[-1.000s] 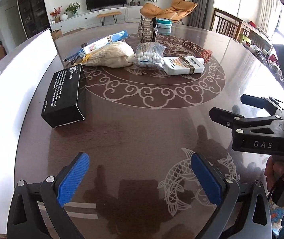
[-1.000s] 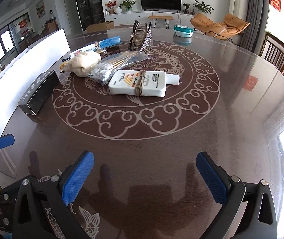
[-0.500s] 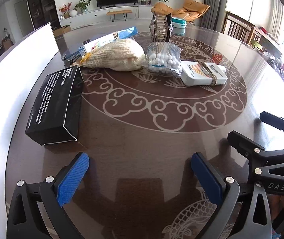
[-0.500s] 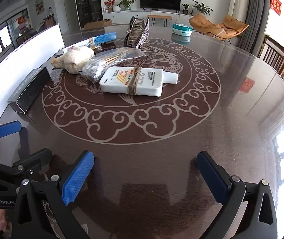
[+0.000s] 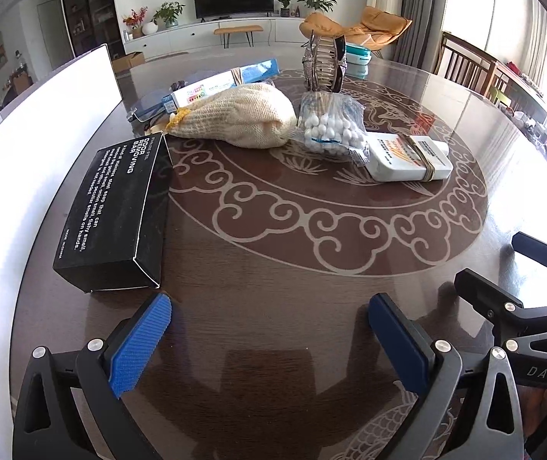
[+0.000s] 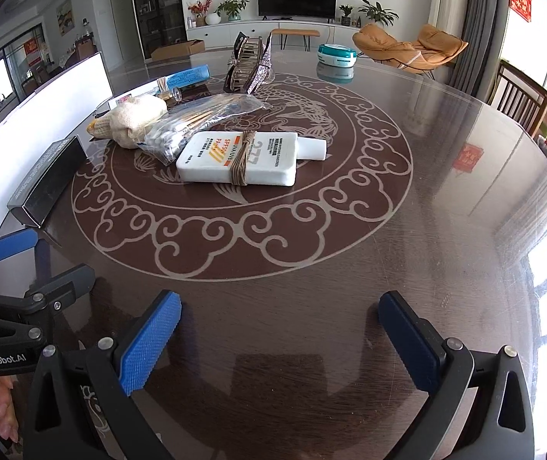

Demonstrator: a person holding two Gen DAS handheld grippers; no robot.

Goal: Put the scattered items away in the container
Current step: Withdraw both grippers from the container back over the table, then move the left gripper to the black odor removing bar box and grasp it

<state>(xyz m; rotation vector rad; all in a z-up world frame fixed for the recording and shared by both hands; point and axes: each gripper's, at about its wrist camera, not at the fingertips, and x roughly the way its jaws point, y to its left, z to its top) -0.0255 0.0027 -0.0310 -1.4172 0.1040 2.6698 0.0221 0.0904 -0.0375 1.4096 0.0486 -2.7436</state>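
Both tools are spread apart and carry nothing. The left tool [image 5: 269, 329] hovers low over the near part of the dark round surface [image 5: 273, 268], and the right tool [image 6: 281, 329] sits just to its right, also near the front edge.

The scattered items lie in a loose cluster toward the far left. A black box [image 5: 116, 214] lies flat nearest the left tool, close to the left rim. Beyond it rests a cream knitted pouch [image 5: 239, 120], touching a clear bag of cotton swabs [image 5: 329, 126], which in turn overlaps the white flat bottle [image 6: 241, 157] bound with a band. Farther still lie a blue-and-white long package [image 5: 219, 82] and a glittery clip-like object [image 6: 250, 65] standing upright. A teal round tin [image 6: 336, 55] sits alone at the far side. Which of these, if any, is the container cannot be told from these views.

The step in hand looks like an approach for a first pick. The black box seems the natural choice for the left tool; closing across its narrow width should hold better than gripping along its length. The bottle lies open to the right tool, with bare surface on its near and right sides.

The near and right parts of the surface are free for moving. The two tools sit close together, so they should reach one at a time.
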